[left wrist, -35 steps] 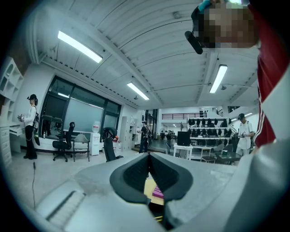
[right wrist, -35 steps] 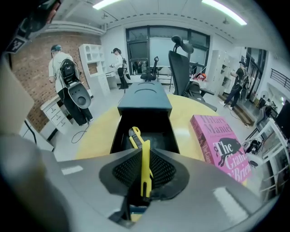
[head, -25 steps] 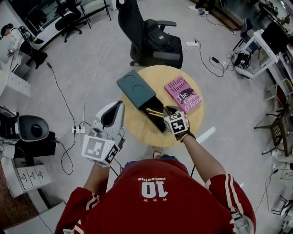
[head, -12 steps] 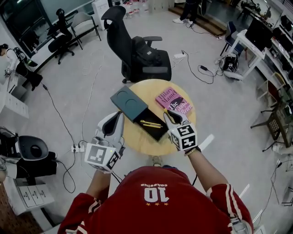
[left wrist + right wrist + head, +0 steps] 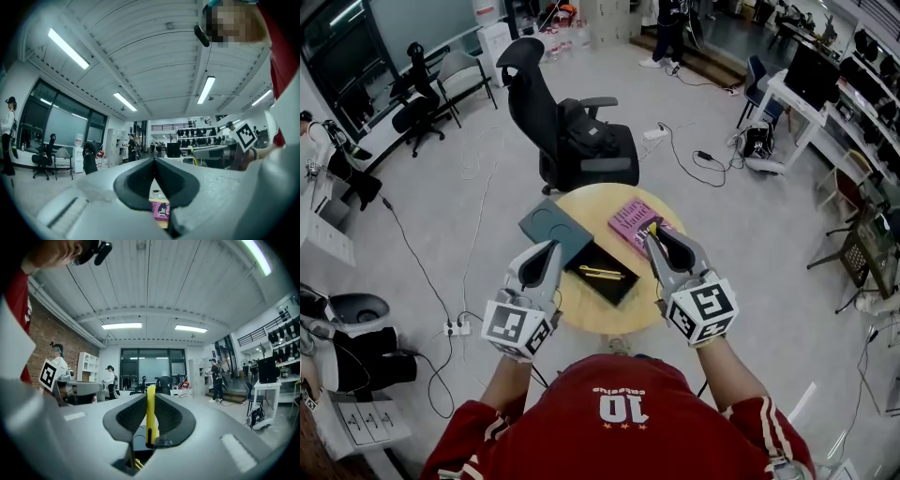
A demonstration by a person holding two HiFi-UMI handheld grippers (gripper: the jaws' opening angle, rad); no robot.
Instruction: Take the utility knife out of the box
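On the round wooden table (image 5: 581, 314) lies a dark box: its teal lid (image 5: 551, 228) is slid back and the black tray (image 5: 605, 286) is open, with thin yellow pieces (image 5: 602, 273) inside. My right gripper (image 5: 652, 236) is raised well above the table's right side, pointing level, shut on the yellow utility knife (image 5: 150, 416). The knife stands on edge between the dark pads (image 5: 171, 418) of the right gripper (image 5: 151, 399). Over the table's left edge my left gripper (image 5: 551, 246) is also raised. Its jaws are shut and empty in the left gripper view (image 5: 154, 160).
A pink book (image 5: 630, 221) lies on the table behind the box, also visible past the left gripper's jaws (image 5: 161, 209). A black office chair (image 5: 581, 141) stands beyond the table. Cables and a power strip (image 5: 455, 328) lie on the floor at left; desks line the room.
My right gripper has risen high from the open tray, carrying the yellow knife, and levelled out. The left gripper has drifted up and toward the table, still shut.
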